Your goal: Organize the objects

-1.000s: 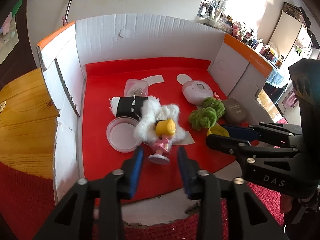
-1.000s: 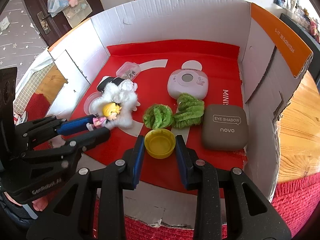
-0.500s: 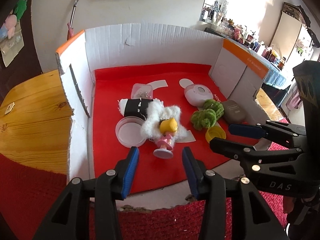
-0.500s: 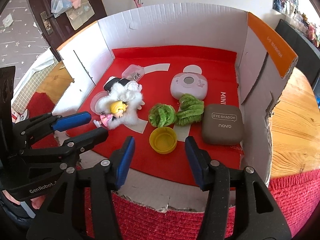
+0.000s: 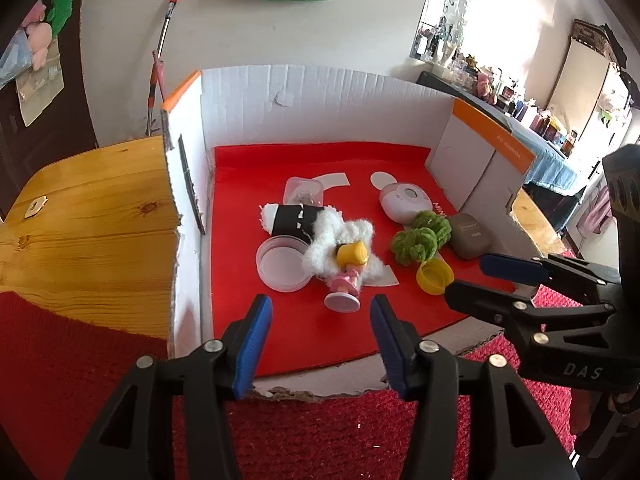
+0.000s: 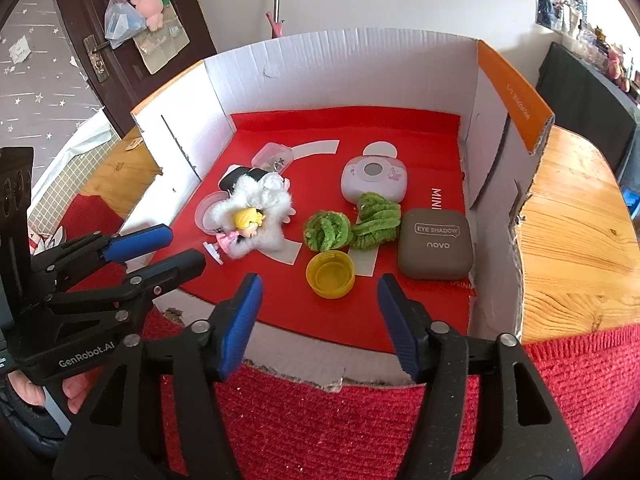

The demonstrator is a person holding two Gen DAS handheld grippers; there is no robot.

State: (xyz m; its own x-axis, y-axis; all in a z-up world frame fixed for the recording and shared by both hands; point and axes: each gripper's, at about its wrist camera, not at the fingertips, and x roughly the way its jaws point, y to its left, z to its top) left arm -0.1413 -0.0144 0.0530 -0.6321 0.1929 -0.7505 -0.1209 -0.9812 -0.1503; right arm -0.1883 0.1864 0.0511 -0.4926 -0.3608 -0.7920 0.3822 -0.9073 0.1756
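Red lining covered the floor of the open white cardboard box (image 6: pixel 360 76), and every item lay on it. Low in the right wrist view, the right gripper (image 6: pixel 318 320) hung over the box's torn near edge, its blue-padded fingers (image 6: pixel 240 322) opening with nothing between them; the small yellow plastic cup (image 6: pixel 330 274) sat on the lining just beyond the tips, touched by neither. In the left wrist view the left gripper (image 5: pixel 318 342) stood likewise low in the frame, fingers opening and empty, with the little blonde doll in a pink dress (image 5: pixel 348 272) lying on its white fluffy fabric (image 5: pixel 340 236) just ahead, centre of frame.

Above the cup, two green chenille bundles (image 6: pixel 352 224) sat side by side; to their right a taupe eye-shadow case (image 6: pixel 436 244) lay by the box's right wall, and a pale pink round-cornered device (image 6: pixel 374 178) lay above them.

The step looked like a release, both items set down. To do it well, each gripper should probably clear its item completely before pulling away, moving straight along its own line so a pad does not catch the cup's rim or drag the fluff. The cup looked light and likely to skid; the doll's base (image 5: pixel 342 302) lay nearest the left fingers.
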